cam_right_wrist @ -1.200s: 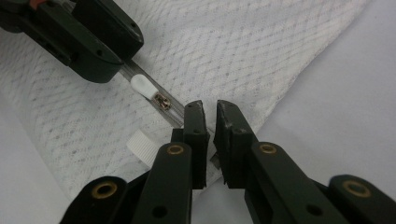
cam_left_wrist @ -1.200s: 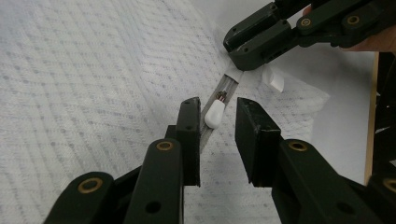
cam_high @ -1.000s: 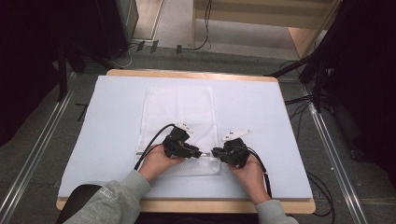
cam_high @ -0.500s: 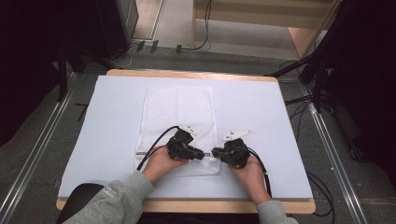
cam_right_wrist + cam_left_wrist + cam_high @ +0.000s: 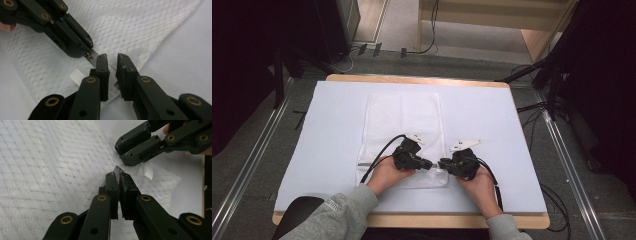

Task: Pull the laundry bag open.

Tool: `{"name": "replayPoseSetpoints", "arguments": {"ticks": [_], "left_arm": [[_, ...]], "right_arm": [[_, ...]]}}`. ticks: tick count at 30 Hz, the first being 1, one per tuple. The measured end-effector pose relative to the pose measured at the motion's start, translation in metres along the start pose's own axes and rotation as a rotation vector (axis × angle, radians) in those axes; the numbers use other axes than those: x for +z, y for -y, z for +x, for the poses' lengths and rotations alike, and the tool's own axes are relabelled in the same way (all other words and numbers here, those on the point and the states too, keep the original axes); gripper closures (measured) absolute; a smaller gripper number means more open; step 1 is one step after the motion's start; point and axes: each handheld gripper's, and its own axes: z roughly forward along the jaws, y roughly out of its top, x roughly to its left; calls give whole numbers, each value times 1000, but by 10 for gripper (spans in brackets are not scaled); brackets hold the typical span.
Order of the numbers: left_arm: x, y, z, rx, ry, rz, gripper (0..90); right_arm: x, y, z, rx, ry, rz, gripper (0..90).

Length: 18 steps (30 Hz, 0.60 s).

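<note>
White mesh bag point(image 5: 402, 120) lies lengthwise away from the person

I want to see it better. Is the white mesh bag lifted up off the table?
No. The white mesh bag lies flat on the table's white cover, with both grippers low at its near end.

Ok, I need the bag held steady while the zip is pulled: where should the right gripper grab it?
Probably the zip strip at the corner of the bag, coming in over the edge: it lies flat there, just past the pull the left gripper pinches.
</note>
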Motion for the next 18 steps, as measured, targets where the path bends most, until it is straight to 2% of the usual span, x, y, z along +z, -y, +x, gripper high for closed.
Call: {"name": "replayPoseSetpoints", "arguments": {"ticks": [2,5,18], "left_arm": [[0,0,2,-12,12,2,876],[-1,-1,3,-12,13,5,877],[-4,-3,4,-23,30,19,880]], "right_arm": [[0,0,2,-35,18,-2,842],[1,-1,5,-45,31,4,855],[1,-1,-2,1,-8,-3,882]]}}
